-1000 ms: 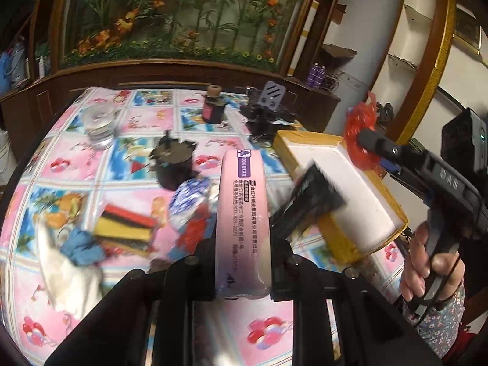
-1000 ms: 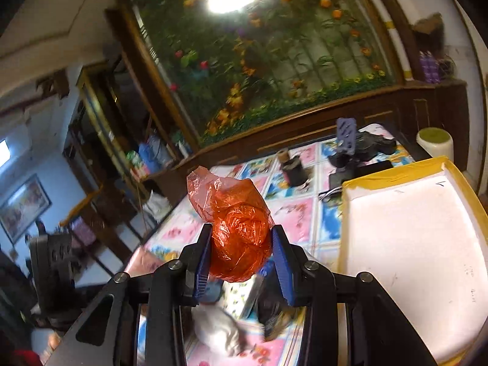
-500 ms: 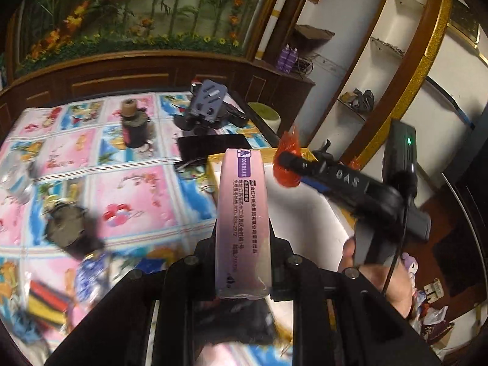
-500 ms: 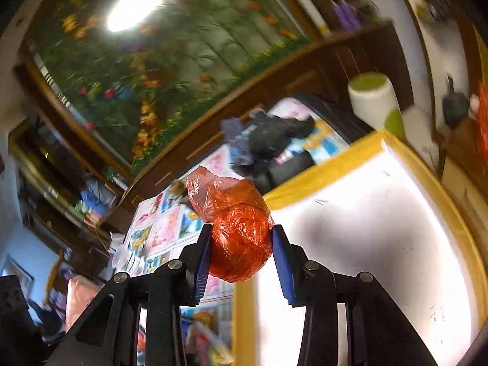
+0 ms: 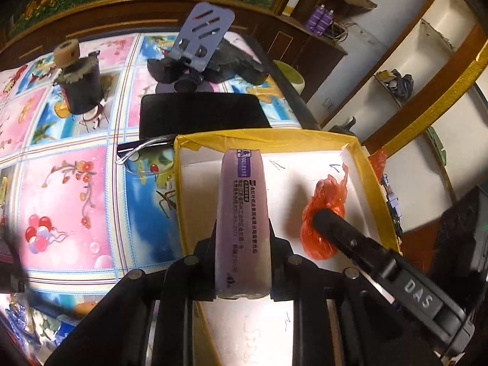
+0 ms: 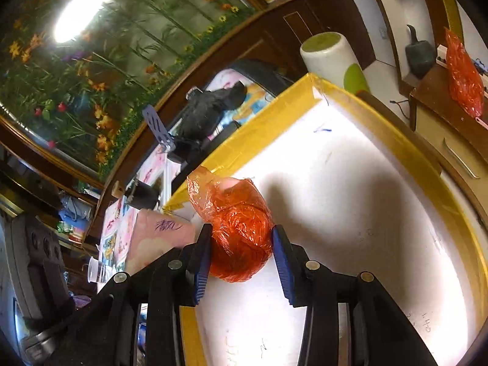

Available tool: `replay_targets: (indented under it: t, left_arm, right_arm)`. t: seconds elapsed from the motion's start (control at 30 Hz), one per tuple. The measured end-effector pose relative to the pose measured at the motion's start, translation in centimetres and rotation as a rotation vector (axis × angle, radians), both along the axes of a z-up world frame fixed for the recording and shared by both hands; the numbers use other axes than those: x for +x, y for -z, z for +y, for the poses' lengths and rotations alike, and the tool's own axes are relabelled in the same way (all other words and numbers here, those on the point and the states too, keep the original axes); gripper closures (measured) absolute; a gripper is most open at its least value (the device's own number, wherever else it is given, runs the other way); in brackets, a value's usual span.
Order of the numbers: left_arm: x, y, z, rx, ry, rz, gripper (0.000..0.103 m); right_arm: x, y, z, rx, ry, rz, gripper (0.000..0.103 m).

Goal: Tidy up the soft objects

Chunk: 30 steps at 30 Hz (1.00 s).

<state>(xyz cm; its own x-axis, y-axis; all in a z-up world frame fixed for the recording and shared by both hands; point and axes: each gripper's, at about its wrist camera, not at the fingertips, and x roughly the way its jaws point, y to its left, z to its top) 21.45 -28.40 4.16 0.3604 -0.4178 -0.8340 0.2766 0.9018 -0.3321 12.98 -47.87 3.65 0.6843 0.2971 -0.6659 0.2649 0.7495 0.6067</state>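
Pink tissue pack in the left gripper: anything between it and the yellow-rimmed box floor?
Nothing visible. The tissue pack is over bare white floor of the box; the orange bag sits apart, to its right.

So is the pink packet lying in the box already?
No, the pink packet is clamped between the left gripper's fingers above the yellow-edged box.

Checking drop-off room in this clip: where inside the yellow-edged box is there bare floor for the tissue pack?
The white box floor is bare between its far yellow wall and the pink tissue pack, and along the right wall past the red plastic bag. It is crowded mid-box, where the left gripper and right gripper sit close together.
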Motion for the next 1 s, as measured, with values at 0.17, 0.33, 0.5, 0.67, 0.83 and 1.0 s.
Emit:
replay_targets:
  t: [0.17,0.33,0.5,0.67,0.83,1.0]
  left_arm:
    - [0.4,1.3,-0.2,0.037,-0.012,0.006,0.082]
    - [-0.2,1.5,-0.5,0.048,0.0,-0.016,0.079]
    - [-1.0,0.8,-0.6,0.029,0.019,-0.032,0.065]
    - [-1.9,-0.2,-0.2,0.024,0.017,-0.055,0.056]
    - [-3.2,-1.6,1.5,-0.041,-0.002,-0.062,0.055]
    - [-6.2,-3.2,4.1,-0.102,-0.017,-0.101,0.054]
  right_arm:
    - [0.8,0.9,0.6,0.012,-0.007,0.021,0.061]
    - [1.3,1.0,1.5,0.013,-0.019,0.022,0.06]
    - [1.2,0.9,1.4,0.03,-0.007,0.02,0.045]
    - [1.1,0.1,1.6,0.017,-0.01,-0.015,0.045]
    - [0.4,-0.8,1.5,0.015,0.005,-0.051,0.045]
    - [-0.2,-1.7,1.6,0.009,-0.006,-0.091,0.045]
